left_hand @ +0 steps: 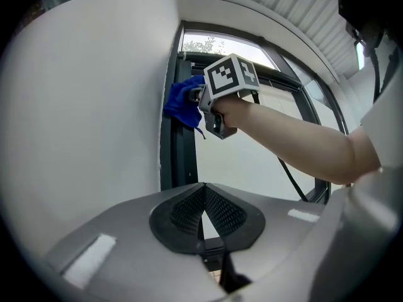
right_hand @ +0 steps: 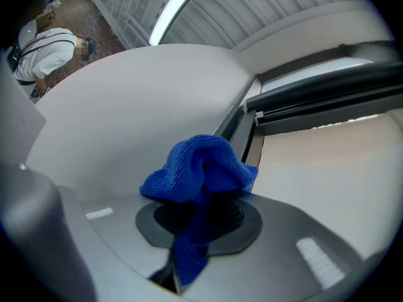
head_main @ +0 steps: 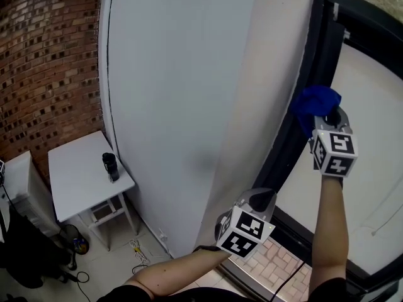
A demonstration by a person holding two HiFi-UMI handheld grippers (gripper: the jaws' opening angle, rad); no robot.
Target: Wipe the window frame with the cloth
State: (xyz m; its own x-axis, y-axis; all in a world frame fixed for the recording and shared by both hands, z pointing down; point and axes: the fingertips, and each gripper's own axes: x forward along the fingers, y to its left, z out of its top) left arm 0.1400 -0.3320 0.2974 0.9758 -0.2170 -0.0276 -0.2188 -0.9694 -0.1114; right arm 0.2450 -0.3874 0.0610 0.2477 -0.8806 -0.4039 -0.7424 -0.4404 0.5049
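Note:
A bunched blue cloth (head_main: pixel 313 104) is pressed against the black window frame (head_main: pixel 296 131), which runs down beside the white wall. My right gripper (head_main: pixel 329 122) is shut on the cloth, and a tail of the cloth (right_hand: pixel 198 168) hangs down between the pads. In the right gripper view the frame's (right_hand: pixel 247 137) upper corner is just beyond the cloth. My left gripper (head_main: pixel 259 200) hangs lower, near the frame's foot. It is shut with nothing in it (left_hand: pixel 203 214). The left gripper view looks up at the cloth (left_hand: pixel 184 102) and the frame (left_hand: pixel 179 162).
A broad white wall panel (head_main: pixel 189 93) lies left of the frame, with pale glass (head_main: pixel 371 168) to its right. Below at the left a small white table (head_main: pixel 85 175) holds a dark cup (head_main: pixel 111 167) beside a brick wall (head_main: pixel 44 55). A person in white (right_hand: pixel 44 49) is far off.

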